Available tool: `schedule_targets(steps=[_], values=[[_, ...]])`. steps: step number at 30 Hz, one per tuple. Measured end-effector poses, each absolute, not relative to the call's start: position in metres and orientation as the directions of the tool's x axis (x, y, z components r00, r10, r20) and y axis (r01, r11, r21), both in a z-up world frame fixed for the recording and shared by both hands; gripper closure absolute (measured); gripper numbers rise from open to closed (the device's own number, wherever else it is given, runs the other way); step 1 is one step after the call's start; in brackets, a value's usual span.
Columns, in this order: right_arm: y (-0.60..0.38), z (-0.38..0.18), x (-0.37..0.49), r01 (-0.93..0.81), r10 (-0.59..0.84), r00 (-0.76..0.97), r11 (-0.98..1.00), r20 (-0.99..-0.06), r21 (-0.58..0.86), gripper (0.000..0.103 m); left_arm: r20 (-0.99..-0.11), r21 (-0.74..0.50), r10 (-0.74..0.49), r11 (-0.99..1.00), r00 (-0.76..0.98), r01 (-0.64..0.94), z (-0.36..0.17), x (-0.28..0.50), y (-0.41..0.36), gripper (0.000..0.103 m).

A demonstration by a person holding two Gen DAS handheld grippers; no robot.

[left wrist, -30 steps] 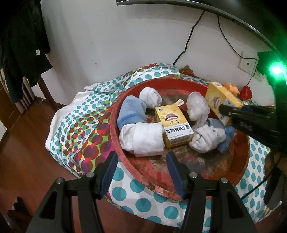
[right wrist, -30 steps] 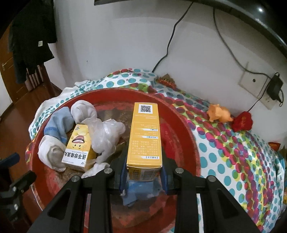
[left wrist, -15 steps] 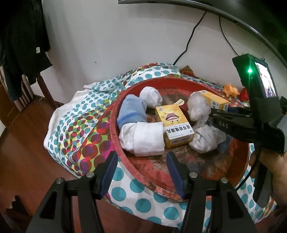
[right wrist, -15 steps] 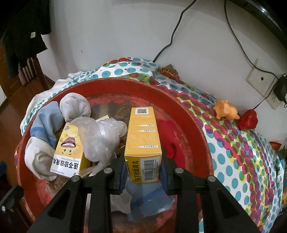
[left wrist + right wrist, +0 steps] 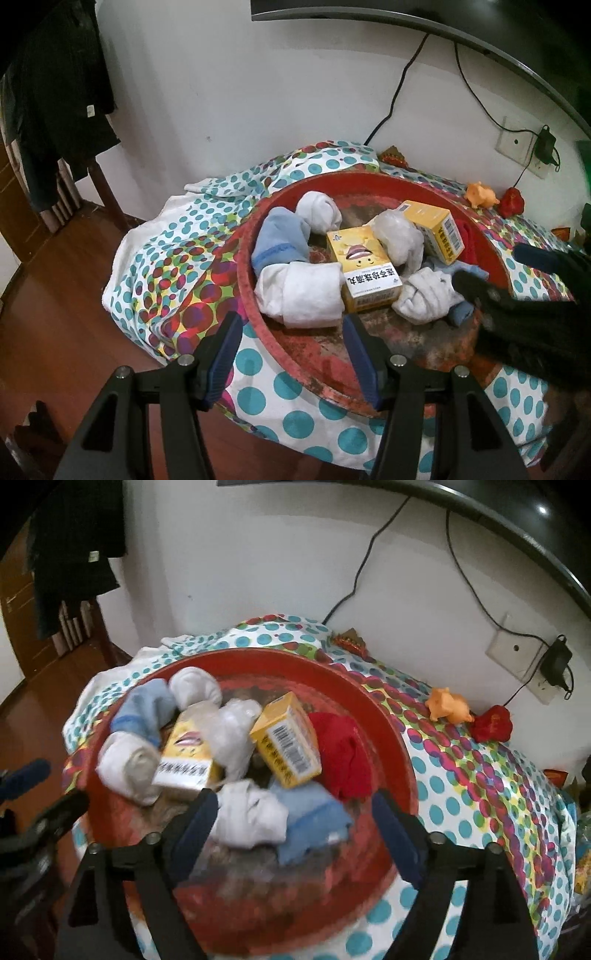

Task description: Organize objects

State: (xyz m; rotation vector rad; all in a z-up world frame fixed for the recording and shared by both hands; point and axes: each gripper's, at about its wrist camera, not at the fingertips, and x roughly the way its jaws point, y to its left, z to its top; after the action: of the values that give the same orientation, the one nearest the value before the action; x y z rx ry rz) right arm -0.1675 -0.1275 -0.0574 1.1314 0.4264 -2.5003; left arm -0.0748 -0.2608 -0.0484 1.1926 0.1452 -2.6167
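A round red tray sits on a polka-dot cloth. In it lie a yellow box with a barcode, a second yellow box with a mouth picture, rolled white socks, a blue sock, a plastic bag and a red cloth. My right gripper is open and empty above the tray's near side, apart from the barcode box. My left gripper is open and empty at the tray's near rim.
The polka-dot cloth covers a low table against a white wall. An orange toy and a red toy lie near a wall socket with a charger. A wooden chair with dark clothes stands left.
My right gripper has opened and let go of the barcode box, which now lies tilted in the tray. The right gripper has pulled back. The left gripper has stayed put.
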Motion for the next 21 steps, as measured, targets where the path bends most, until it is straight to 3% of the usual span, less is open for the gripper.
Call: schedule_targets(steps=[5, 21], values=[[-0.12, -0.052, -0.129, 0.423, -0.162, -0.629, -0.892, -0.76, -0.16, 0.004, -0.747, 0.022, -0.193, -0.964, -0.636, 0.266, -0.045, -0.073, -0.254, 0.045], [-0.11, -0.077, -0.092, 0.446, -0.173, -0.549, -0.888, -0.818, -0.112, 0.004, -0.738, 0.039, -0.205, -0.964, -0.643, 0.264, -0.039, -0.07, -0.239, 0.045]])
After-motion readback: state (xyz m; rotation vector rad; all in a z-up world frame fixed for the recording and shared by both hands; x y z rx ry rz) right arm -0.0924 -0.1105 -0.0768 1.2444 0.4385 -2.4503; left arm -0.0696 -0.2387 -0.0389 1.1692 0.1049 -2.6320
